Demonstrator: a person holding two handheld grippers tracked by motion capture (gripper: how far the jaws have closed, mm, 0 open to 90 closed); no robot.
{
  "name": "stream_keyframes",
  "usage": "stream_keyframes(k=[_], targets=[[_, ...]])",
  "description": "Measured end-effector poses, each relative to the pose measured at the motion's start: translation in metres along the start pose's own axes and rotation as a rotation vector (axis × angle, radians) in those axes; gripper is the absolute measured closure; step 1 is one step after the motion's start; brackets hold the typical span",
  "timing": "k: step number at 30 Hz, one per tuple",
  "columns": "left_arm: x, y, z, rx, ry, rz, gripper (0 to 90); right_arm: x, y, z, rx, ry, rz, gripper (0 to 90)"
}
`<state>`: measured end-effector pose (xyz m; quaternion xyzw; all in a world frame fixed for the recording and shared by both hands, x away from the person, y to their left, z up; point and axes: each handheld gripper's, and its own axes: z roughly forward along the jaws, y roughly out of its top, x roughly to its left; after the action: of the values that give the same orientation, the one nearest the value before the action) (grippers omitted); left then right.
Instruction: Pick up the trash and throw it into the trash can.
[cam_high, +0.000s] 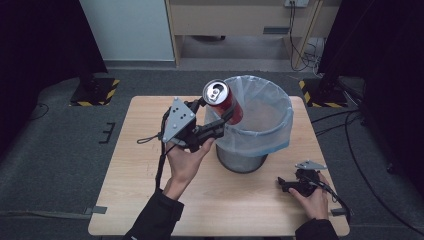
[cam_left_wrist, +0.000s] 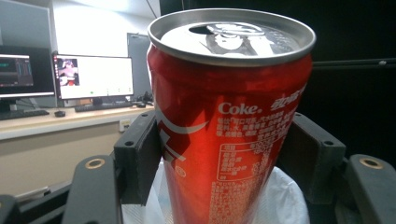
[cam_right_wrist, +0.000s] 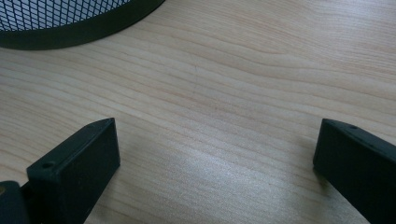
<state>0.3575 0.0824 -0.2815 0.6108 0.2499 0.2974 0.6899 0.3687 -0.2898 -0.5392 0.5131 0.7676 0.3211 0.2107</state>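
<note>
Your left tongs (cam_high: 219, 114) clamp the red can (cam_high: 223, 101) at the near-left rim of the lined bin (cam_high: 260, 134); carry it over the opening before you release. Your right tongs (cam_right_wrist: 215, 163) rest wide on the worktop (cam_high: 150, 150), near right.

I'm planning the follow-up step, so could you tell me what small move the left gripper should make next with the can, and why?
Probably carry the can a little further over the bin's opening, then open. The left gripper holds it raised at the near rim of the lined bin, not yet clearly above the middle; the right gripper rests open on the table.
</note>
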Motion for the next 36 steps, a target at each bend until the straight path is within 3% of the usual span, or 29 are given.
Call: stream_keyframes(k=[10,19,28,36], targets=[[0.002,-0.022,0.029,0.061,0.000,-0.028,33.1,0.000,0.000,0.000,0.002,0.000,0.003,0.7],[-0.002,-0.041,0.041,0.143,-0.019,-0.014,32.9,0.000,0.000,0.000,0.002,0.000,0.003,0.7],[-0.002,-0.046,0.031,0.144,-0.038,-0.027,30.7,0.000,0.000,0.000,0.003,0.001,0.003,0.7],[0.002,-0.036,-0.003,0.124,-0.030,-0.006,28.5,0.000,0.000,0.000,0.003,0.002,0.004,0.7]])
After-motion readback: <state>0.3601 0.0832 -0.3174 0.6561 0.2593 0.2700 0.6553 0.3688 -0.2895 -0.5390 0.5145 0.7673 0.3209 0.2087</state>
